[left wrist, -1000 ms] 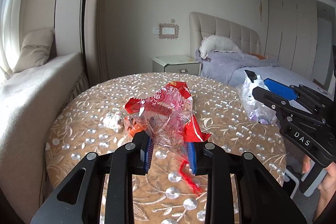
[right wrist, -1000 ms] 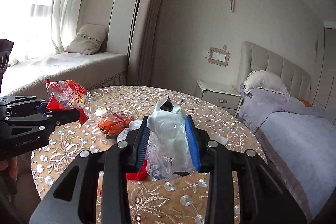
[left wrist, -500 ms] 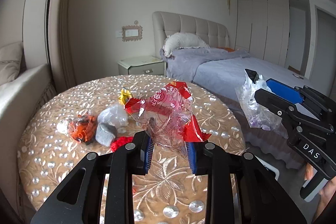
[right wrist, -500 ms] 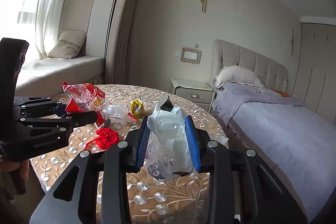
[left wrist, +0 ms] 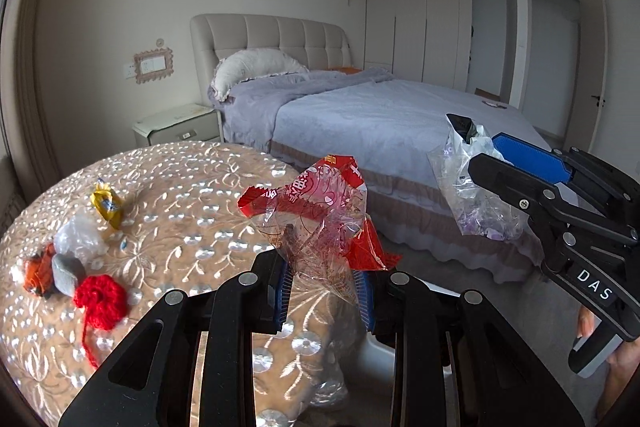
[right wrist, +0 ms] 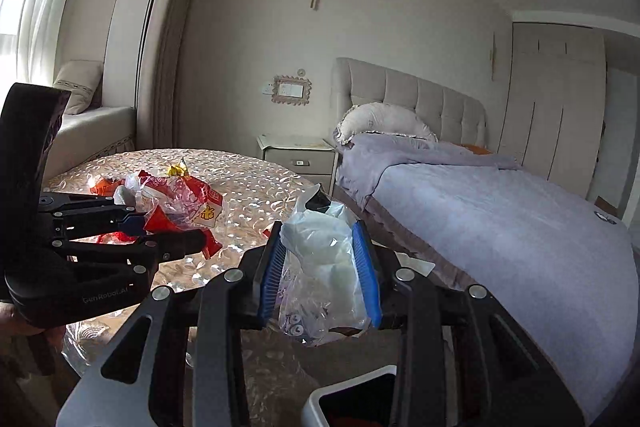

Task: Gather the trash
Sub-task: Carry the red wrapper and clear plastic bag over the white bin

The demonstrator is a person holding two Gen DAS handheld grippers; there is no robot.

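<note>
red snack wrapper (left wrist: 320,211): crumpled clear plastic with red printed panels, pinched upright between the blue pads of the left claw (left wrist: 324,291), lifted off the desk at its edge.
clear plastic bag (right wrist: 324,263): whitish, crinkled, with small purple print and a dark piece at its top, clamped upright in the right claw (right wrist: 320,271), held beyond the desk edge.
yellow candy wrapper (left wrist: 106,203): twisted, lying on the desk (left wrist: 192,187).
white plastic wad (left wrist: 78,235): crumpled, on the desk, touching a grey lump (left wrist: 66,273).
orange scrap (left wrist: 38,273): beside the grey lump.
red yarn (left wrist: 100,301): a round knitted patch with a loose tail, flat on the desk.
</note>
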